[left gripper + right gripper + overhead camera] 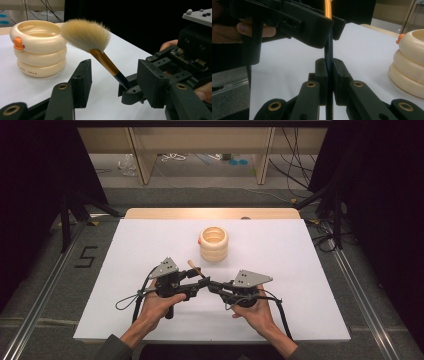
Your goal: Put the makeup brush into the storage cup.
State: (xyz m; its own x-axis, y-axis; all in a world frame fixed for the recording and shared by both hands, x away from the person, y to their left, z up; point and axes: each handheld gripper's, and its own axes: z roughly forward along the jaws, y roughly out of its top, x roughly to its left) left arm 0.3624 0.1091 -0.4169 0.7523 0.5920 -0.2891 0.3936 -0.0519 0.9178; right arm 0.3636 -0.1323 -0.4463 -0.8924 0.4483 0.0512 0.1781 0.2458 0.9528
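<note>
Lying flat: white sheet (pixel 150 250) over wooden table (pixel 210 213), dark curtains around.

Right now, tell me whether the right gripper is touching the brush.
Touching. In the right gripper view, the right gripper has both jaws pressed flat against the brush handle, with no gap on either side.

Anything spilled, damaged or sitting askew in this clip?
Nothing stands out. The makeup brush is held off the table at a slant by the right gripper, jaws shut on its dark handle; the left gripper stands open around it. The cream duck-shaped holder stands upright on the white table.
</note>
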